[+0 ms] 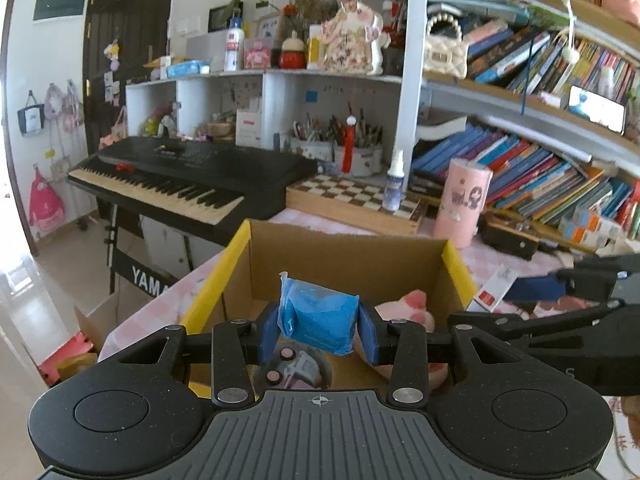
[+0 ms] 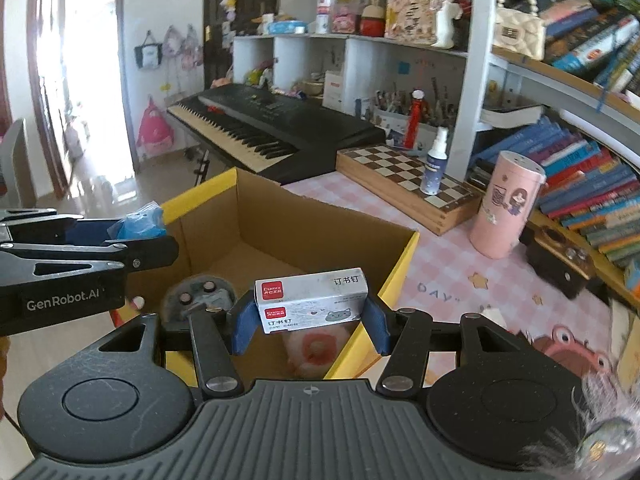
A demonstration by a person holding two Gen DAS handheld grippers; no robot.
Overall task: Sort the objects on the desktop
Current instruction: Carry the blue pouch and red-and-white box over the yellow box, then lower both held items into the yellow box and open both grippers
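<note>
My left gripper [image 1: 319,330] is shut on a blue plastic packet [image 1: 320,318] and holds it above the open cardboard box [image 1: 344,256] with yellow flaps. My right gripper [image 2: 310,322] is shut on a white and grey staple box [image 2: 311,302] with a red label, over the box's right wall [image 2: 396,276]. Inside the box lie a pink plush toy [image 2: 316,350] and a grey round toy [image 2: 200,296]. The right gripper with the staple box [image 1: 490,292] shows at the right of the left wrist view. The left gripper with its packet [image 2: 140,224] shows at the left of the right wrist view.
The box stands on a pink checked desk [image 2: 480,284]. Behind it are a wooden chessboard [image 2: 408,184] with a spray bottle [image 2: 434,162], a pink cylinder [image 2: 506,210], a black keyboard [image 2: 264,124], pen holders and crowded bookshelves [image 2: 592,184]. A frog picture [image 2: 568,352] lies on the desk at right.
</note>
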